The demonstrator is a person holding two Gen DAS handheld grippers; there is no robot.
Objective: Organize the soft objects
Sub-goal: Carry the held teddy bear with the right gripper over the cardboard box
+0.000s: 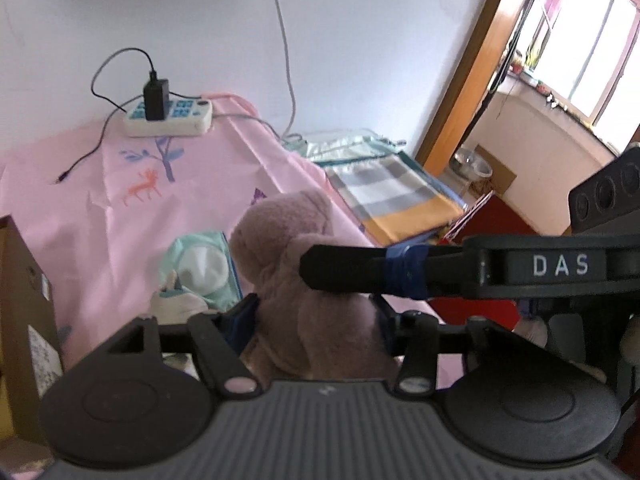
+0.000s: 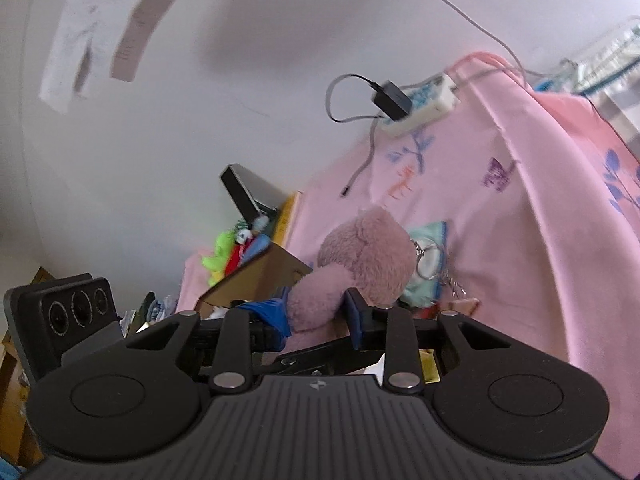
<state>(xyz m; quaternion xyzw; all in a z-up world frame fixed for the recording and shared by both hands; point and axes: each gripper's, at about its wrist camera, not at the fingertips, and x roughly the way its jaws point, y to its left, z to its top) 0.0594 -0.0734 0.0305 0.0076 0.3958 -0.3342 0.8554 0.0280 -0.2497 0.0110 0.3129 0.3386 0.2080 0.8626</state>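
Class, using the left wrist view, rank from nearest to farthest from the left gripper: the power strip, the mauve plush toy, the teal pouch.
1. mauve plush toy, between the jaws.
2. teal pouch, just left.
3. power strip, far back by the wall.

- White wall (image 1: 192, 12) behind the table, a grey cable (image 1: 285, 40) hanging down it.
- Pink printed cloth (image 1: 132, 216) covers the table (image 1: 100, 168) — a power strip (image 1: 170, 118) sits near the wall.
- Wooden door frame (image 1: 468, 68) at right.
- Bright window (image 1: 588, 56) beyond — daylight.
- Papers (image 2: 104, 28) taped on the wall.
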